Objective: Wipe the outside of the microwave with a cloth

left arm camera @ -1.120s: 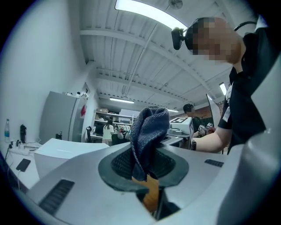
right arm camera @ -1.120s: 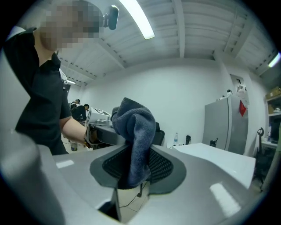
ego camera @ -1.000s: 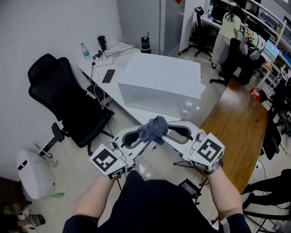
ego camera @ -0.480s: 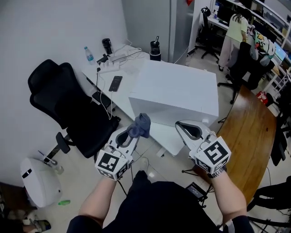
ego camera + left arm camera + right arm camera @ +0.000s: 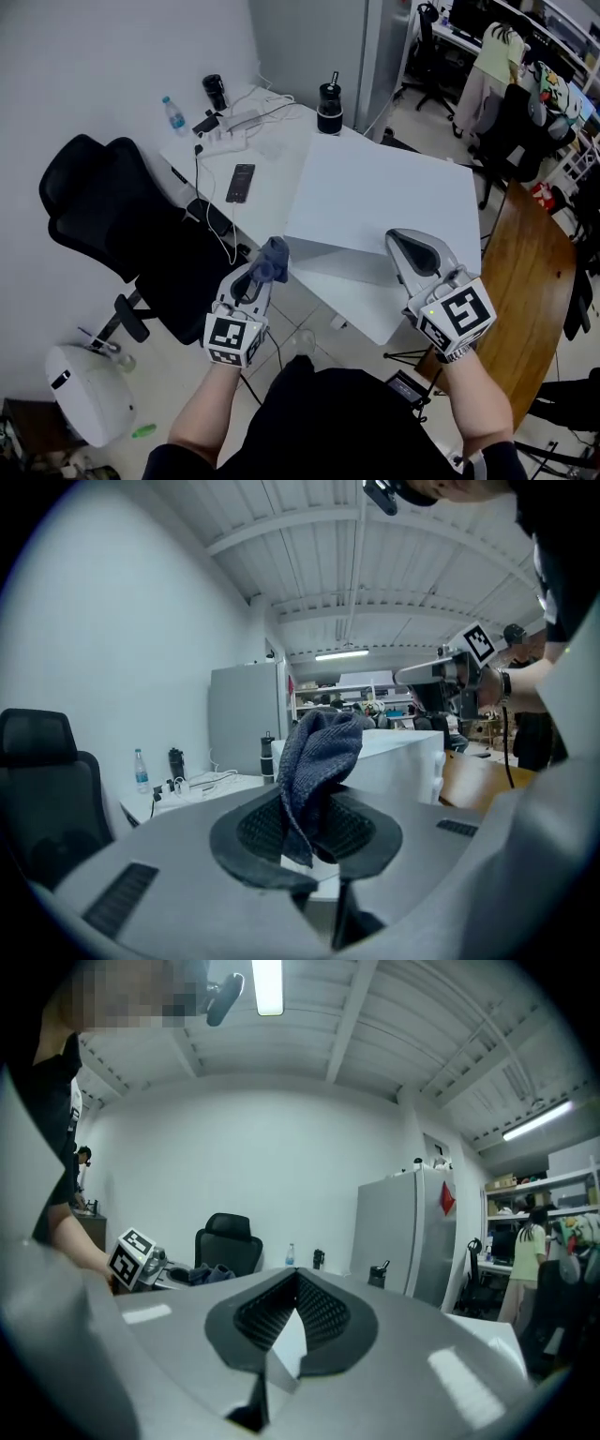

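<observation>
In the L gripper [image 5: 265, 274] I hold the dark grey-blue knitted cloth [image 5: 275, 258]. The jaws are part closed and pinch its lower fold, and the rest stands up in a bunch above the pads, as the left gripper view shows clearly. The R gripper [image 5: 405, 244] has nothing. Its pads meet at the tips, so I count it as closed and empty.

The big white box-shaped microwave [image 5: 384, 197] stands on the white desk [image 5: 367, 317], close to the near desk edge. Its long axis runs left to right across my view, approx. parallel to that edge. Its shaded near face looks toward me. In the left gripper view I see two round knobs [image 5: 437, 759] at the right end of that face, so I judge it is the front.

The relation that matters: the cloth is just beside the near-left corner of the microwave, and I cannot tell if it touches. From the L gripper the microwave lies ahead and to the right, so the near face and the top both extend to the right of the cloth. The R gripper is over the near edge of the top, toward the near-right corner, but it carries no cloth, so the L one is the working hand. In my judgement the wipe is not yet begun. The next move should press the cloth on that corner and sweep right along the long axis, w/o letting the hard jaws scrape the wall.
</observation>
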`<state>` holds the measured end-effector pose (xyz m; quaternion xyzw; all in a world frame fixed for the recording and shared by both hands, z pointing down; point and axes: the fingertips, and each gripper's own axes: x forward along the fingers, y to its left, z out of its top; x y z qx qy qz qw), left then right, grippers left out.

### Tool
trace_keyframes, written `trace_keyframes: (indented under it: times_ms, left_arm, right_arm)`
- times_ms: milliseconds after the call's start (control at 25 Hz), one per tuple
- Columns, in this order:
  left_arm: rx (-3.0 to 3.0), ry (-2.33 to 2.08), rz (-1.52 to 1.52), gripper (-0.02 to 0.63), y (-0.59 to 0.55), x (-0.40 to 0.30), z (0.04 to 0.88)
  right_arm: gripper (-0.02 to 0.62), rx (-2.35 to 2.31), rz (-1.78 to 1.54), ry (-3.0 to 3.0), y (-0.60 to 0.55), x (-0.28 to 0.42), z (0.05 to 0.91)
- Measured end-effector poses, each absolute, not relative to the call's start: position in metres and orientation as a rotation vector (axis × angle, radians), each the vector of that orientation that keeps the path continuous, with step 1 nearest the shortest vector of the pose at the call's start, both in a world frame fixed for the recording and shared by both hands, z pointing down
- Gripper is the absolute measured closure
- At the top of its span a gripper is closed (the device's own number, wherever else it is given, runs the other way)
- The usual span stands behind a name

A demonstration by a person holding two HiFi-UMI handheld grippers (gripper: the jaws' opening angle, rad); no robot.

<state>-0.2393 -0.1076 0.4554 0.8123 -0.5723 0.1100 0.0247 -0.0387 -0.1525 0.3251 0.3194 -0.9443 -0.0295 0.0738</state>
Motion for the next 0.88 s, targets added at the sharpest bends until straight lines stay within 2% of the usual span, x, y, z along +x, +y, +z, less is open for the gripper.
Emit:
trace_keyframes:
  times_ms: [240,880]
  left_arm:
    - [2.491,-1.689,0.427,0.528,-0.148,-0.263,0.501]
    - [2.603,-1.35,0.51,0.528,-0.244,-0.241,0.549]
  right_arm:
    - [0.594,1.023,-0.09,-2.808,-0.197,-0.059,0.322]
    - [0.594,1.156,-0.03,-2.746,-0.269,-0.075,0.332]
